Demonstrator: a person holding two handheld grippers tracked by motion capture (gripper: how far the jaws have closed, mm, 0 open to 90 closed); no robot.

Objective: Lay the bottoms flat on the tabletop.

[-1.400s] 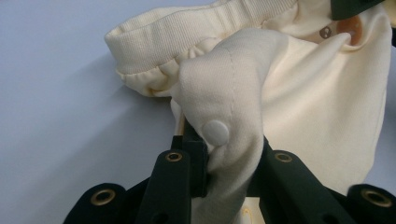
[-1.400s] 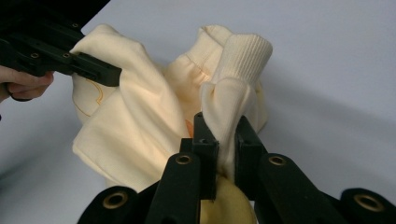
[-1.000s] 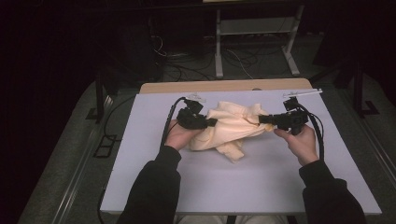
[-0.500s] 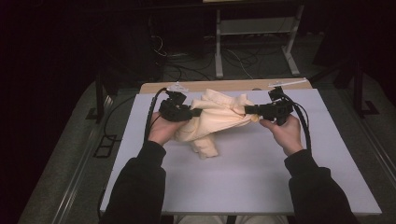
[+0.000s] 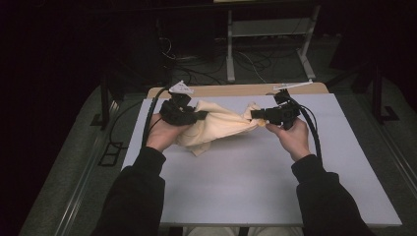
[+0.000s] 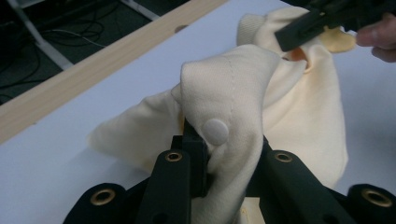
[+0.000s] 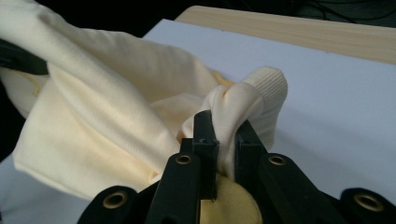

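The left gripper (image 5: 199, 115) pinches the cream garment (image 5: 221, 129) by a snap-buttoned fold. The right gripper (image 5: 256, 114) clamps a ribbed cuff (bunched tight), the cloth stretched between them above the table (image 5: 236, 182).

High view: fixed above, looks forward and down over white table (image 5: 255, 187). Both gripper views ride close along their jaws, facing each other; all share cream cloth (image 5: 221, 125)

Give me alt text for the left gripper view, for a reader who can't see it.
The left gripper, jaws shut, pinches a fold of a cream garment beside a white snap button. The cloth stretches up to the right gripper, clamped on its far end, above a white table with a wooden edge.
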